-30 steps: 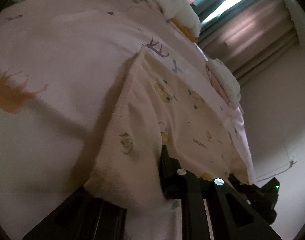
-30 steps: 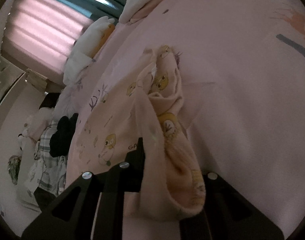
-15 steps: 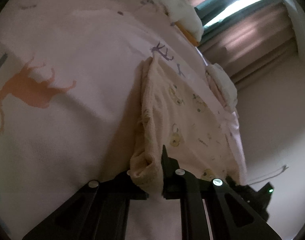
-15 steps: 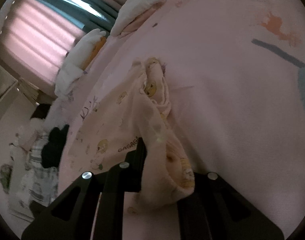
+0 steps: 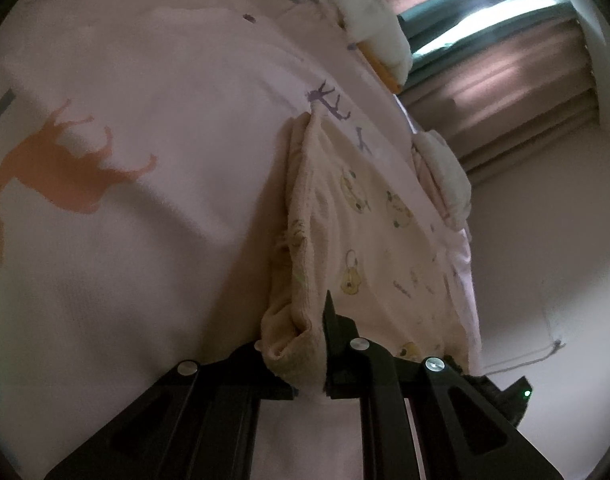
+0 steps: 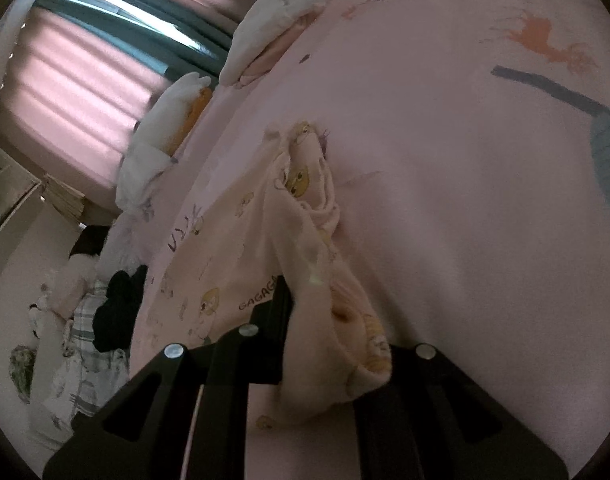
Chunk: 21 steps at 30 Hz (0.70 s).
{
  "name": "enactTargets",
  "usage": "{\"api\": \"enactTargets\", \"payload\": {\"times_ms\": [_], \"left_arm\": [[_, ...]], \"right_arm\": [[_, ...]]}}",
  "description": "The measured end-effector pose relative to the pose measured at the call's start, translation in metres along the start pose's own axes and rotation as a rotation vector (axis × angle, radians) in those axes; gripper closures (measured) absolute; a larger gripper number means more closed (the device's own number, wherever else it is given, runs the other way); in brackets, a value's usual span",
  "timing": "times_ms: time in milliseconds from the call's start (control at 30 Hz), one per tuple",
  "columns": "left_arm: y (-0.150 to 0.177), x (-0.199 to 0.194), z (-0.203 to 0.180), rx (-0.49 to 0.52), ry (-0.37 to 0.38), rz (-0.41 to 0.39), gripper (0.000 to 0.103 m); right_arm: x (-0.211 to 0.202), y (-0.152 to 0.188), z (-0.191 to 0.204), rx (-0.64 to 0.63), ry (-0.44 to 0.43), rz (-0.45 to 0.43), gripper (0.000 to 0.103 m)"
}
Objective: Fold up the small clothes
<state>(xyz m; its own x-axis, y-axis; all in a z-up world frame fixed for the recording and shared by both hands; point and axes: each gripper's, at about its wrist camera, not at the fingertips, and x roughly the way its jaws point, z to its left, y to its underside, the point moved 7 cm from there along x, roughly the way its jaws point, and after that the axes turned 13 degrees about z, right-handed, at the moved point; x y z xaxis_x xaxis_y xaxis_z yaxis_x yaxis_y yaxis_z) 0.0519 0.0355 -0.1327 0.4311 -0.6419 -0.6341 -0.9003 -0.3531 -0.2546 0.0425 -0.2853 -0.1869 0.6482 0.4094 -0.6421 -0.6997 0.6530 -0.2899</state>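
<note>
A small cream garment with yellow cartoon prints [image 5: 357,216] lies on a pink bedsheet [image 5: 145,220] with animal prints. My left gripper [image 5: 301,344] is shut on a bunched edge of the garment, close to the sheet. In the right wrist view the same garment [image 6: 233,248] stretches away from me, with a folded ridge [image 6: 305,176] along its right side. My right gripper [image 6: 329,320] is shut on the garment's near edge, and cloth hangs over its right finger.
White and pink folded clothes [image 5: 377,32] lie at the bed's far edge under a curtained window [image 6: 77,92]. More white clothes [image 5: 445,176] sit at the right. A heap of dark and checked clothing [image 6: 105,312] lies left of the bed.
Both grippers have drawn back and lifted the garment's near edge. The cloth has folded over on itself into a narrower strip, and more of the sheet shows on either side.
</note>
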Motion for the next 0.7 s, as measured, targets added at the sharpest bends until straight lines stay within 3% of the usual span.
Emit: {"api": "enactTargets", "payload": {"times_ms": [233, 467, 700], "left_arm": [[-0.002, -0.001, 0.005, 0.009, 0.026, 0.0, 0.09], [-0.002, 0.0, 0.007, 0.027, -0.015, -0.01, 0.09], [-0.002, -0.002, 0.013, 0.015, 0.004, -0.007, 0.09]], "right_arm": [[0.0, 0.002, 0.001, -0.003, 0.006, -0.008, 0.096], [0.0, 0.002, 0.001, -0.008, 0.002, -0.011, 0.096], [-0.001, 0.003, 0.001, -0.012, 0.0, -0.018, 0.096]]}}
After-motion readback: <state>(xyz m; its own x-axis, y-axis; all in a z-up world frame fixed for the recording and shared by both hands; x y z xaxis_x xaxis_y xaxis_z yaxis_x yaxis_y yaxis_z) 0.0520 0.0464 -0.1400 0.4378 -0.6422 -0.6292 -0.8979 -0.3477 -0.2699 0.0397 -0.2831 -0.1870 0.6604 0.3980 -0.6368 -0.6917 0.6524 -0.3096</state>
